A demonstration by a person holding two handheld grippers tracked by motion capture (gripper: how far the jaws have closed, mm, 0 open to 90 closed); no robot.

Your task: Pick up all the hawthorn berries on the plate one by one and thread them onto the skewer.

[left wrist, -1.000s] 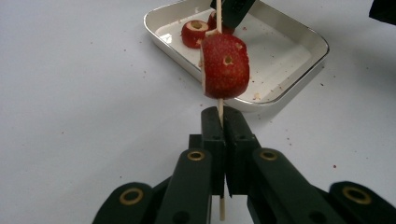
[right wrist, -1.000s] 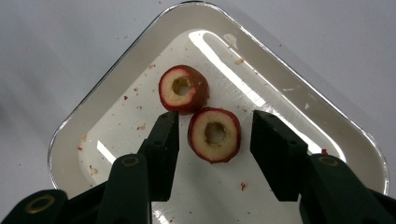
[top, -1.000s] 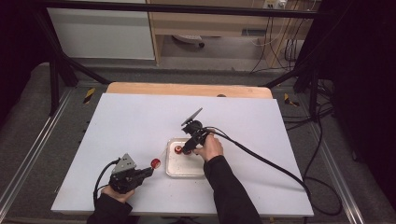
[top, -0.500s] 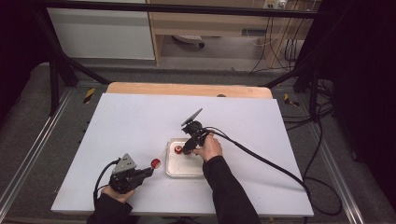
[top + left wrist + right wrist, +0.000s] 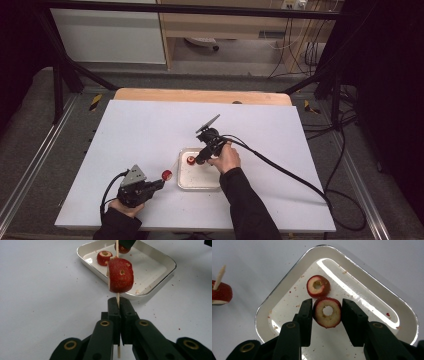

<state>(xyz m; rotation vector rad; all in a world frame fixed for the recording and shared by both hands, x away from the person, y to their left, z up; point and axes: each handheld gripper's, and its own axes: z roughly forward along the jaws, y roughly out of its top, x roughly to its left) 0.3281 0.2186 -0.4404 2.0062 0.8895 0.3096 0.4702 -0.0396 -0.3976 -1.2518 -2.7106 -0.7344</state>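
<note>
My left gripper [image 5: 161, 183] [image 5: 117, 300] is shut on a thin wooden skewer [image 5: 117, 303] held upright just left of the tray. A red cored fruit slice [image 5: 120, 275] [image 5: 166, 174] is threaded on the skewer. My right gripper [image 5: 199, 160] [image 5: 327, 301] reaches over the white tray [image 5: 200, 181] [image 5: 372, 277], and its jaws press both sides of a ring-shaped red slice [image 5: 327, 312]. A second ring slice [image 5: 318, 286] [image 5: 104, 257] lies flat in the tray just beyond it. The skewered slice [image 5: 220, 293] shows at the left edge of the right gripper view.
The tray sits near the front middle of the white tabletop [image 5: 150, 130], and small red crumbs dot the tray and the table beside it. A black cable [image 5: 280, 170] trails right from the right gripper. A wooden strip [image 5: 200, 96] runs along the far edge.
</note>
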